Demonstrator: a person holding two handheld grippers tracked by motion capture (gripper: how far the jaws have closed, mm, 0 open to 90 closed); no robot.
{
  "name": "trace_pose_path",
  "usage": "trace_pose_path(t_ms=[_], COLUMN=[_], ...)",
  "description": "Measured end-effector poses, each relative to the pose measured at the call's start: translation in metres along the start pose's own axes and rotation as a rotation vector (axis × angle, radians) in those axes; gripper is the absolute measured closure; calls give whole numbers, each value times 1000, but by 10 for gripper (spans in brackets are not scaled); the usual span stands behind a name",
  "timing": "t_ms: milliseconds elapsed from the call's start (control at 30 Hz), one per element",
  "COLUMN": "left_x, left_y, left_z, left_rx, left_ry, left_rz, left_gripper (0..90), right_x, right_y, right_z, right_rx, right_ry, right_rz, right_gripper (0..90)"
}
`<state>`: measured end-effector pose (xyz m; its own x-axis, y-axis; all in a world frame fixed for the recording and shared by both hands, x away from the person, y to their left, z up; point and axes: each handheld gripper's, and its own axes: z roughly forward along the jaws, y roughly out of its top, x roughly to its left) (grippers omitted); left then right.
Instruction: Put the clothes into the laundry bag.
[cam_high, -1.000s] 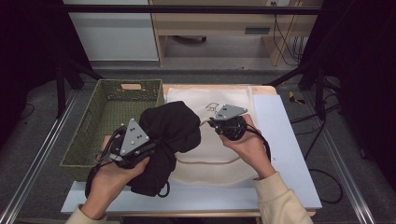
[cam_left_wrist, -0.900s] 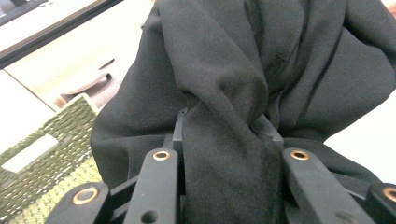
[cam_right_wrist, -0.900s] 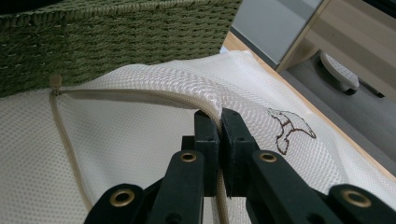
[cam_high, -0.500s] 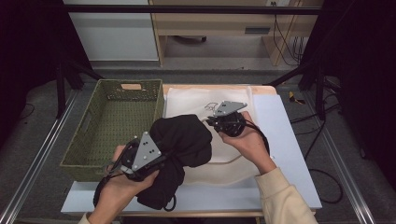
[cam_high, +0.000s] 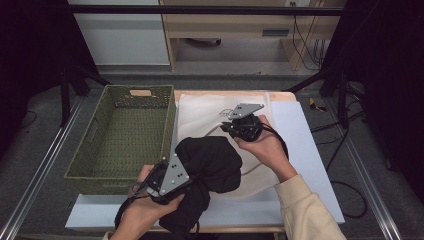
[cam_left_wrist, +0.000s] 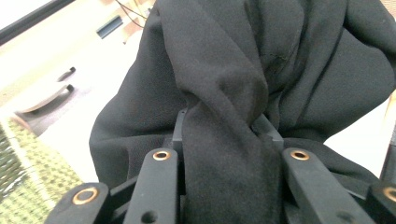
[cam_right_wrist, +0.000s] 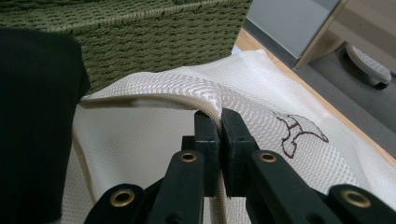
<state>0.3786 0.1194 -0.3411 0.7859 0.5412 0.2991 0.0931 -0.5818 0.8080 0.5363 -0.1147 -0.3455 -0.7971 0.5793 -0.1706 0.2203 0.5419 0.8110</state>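
Basket (cam_high: 125, 135) bare inside, mesh bag (cam_high: 210, 112) rim lifted by right gripper (cam_right_wrist: 219, 116) pinching its edge, left gripper (cam_left_wrist: 226, 135) clamped on black cloth (cam_high: 210, 165) at bag's mouth.

Counted on table (cam_high: 305, 150):
- one black garment (cam_high: 210, 165), bunched
- one white mesh bag (cam_high: 210, 112), one brown printed figure (cam_right_wrist: 299, 130) seen on it
- one green woven basket (cam_high: 125, 135), one handle slot counted in far wall
- two grippers: left gripper (cam_high: 167, 177), right gripper (cam_high: 240, 122)
- two hands seen, one per gripper
- one white tabletop, two metal rails counted alongside
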Motion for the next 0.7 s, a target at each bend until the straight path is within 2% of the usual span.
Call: trace_pose_path(t_ms=[400,533,700], left_x=[-16,-18,-10], left_y=[1,0,-5], left_z=[20,30,42], left_rx=[-1,9,28], left_ry=[-56,-53,-26], left_rz=[-1,4,-8], left_gripper=[686,686,686], right_x=[-3,-3,-2], right_y=[-2,-2,-1], right_z=[4,4,4], right_rx=[15,11,15], right_ry=[12,10,14], right_rz=[2,5,1], right_gripper=[865,865,865])
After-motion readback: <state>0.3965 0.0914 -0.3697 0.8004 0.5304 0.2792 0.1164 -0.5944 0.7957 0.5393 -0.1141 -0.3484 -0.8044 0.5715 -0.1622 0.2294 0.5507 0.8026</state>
